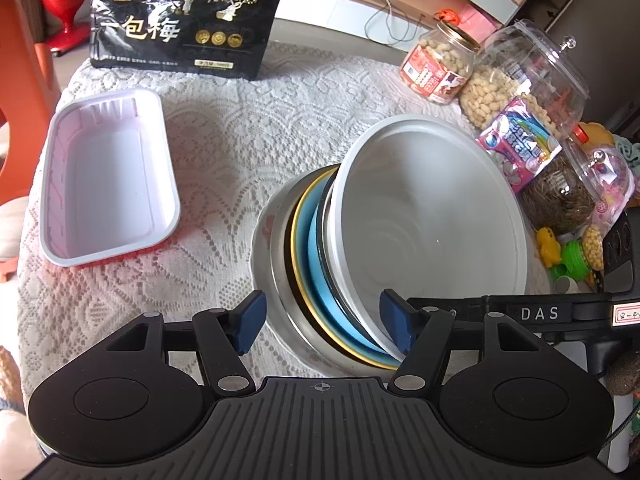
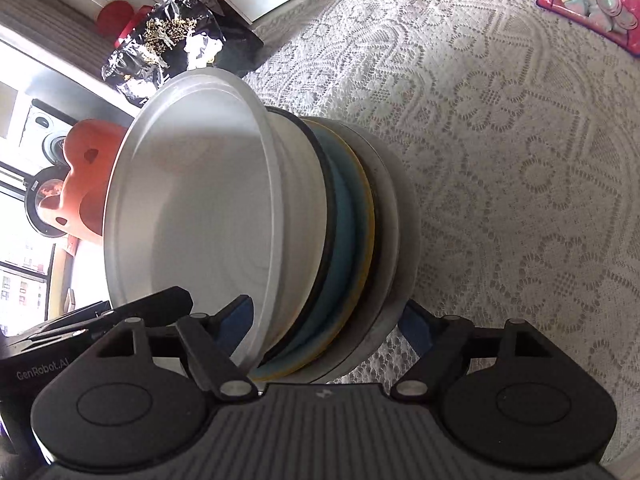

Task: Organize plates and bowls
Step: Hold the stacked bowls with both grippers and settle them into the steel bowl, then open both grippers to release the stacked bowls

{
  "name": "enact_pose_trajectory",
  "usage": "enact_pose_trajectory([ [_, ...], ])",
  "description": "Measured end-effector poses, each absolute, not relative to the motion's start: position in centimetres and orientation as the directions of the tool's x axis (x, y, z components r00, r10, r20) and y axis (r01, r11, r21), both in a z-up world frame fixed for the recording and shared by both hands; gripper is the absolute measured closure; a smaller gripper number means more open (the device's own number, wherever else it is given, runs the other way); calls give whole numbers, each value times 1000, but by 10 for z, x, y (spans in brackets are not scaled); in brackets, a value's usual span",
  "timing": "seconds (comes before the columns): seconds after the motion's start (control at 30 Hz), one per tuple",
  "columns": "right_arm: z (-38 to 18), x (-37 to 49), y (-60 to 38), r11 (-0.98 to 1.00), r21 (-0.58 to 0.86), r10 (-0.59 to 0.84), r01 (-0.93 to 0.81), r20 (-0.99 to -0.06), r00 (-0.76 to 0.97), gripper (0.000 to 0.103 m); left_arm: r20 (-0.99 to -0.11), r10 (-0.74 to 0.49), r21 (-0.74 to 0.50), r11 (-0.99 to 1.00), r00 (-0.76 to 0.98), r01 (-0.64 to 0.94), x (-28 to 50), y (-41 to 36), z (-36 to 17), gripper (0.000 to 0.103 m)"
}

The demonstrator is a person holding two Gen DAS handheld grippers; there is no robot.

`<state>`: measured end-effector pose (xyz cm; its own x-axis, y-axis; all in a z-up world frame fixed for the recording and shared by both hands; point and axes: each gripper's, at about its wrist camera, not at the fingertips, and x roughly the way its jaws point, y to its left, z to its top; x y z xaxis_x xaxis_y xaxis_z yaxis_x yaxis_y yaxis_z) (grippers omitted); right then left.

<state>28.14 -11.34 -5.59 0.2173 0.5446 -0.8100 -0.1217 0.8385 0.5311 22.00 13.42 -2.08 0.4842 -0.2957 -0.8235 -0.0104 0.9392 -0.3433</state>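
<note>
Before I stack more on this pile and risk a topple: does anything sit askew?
Yes. The big white plastic bowl on top tilts steeply, not nested flat on the blue plate and steel bowl beneath.

Bare lace cloth point(image 1: 224, 152) lies open between the white tray point(image 1: 108, 176) and the stacked bowls point(image 1: 400, 240). Jars point(image 1: 520, 76) crowd the far right.

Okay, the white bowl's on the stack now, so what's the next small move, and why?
Probably ease the right gripper back off the stack. Its fingers stand wide on either side of the nested rims, no pad visibly pressing, and the white bowl already sits in the blue plate and steel bowl. The white tray is still apart on the lace cloth.
</note>
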Motion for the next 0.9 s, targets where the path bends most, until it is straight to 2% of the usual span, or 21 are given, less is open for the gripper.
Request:
enact_pose_trajectory([
  [0.17, -56, 299, -115, 832, 543, 554, -114, -800, 230, 26, -817, -316, -359, 933, 483, 3, 222, 132, -23, 34],
  [0.3, -51, 305, -109, 853, 497, 522, -158, -806, 278, 26, -814, -318, -363, 932, 486, 1, 221, 134, -21, 33],
  [0.4, -44, 299, -102, 878, 426, 477, -219, -814, 332, 28, -810, -317, -363, 932, 493, 2, 221, 134, -20, 37],
  [0.53, -25, 286, -100, 898, 327, 431, -295, -791, 434, 28, -785, -319, -374, 927, 532, 5, 219, 137, -12, 49],
  [0.77, 2, 272, -108, 919, 272, 390, -284, -722, 572, 28, -723, -328, -421, 907, 608, -12, 216, 152, 8, 51],
  [0.8, 5, 269, -110, 927, 253, 372, -277, -713, 595, 30, -719, -322, -419, 908, 616, -14, 216, 153, 10, 56],
  [0.87, 10, 265, -114, 938, 217, 343, -272, -701, 625, 44, -715, -315, -414, 910, 624, -15, 216, 156, 13, 68],
  [0.9, 11, 266, -115, 942, 200, 329, -269, -705, 629, 48, -715, -312, -412, 911, 625, -16, 217, 157, 13, 75],
])
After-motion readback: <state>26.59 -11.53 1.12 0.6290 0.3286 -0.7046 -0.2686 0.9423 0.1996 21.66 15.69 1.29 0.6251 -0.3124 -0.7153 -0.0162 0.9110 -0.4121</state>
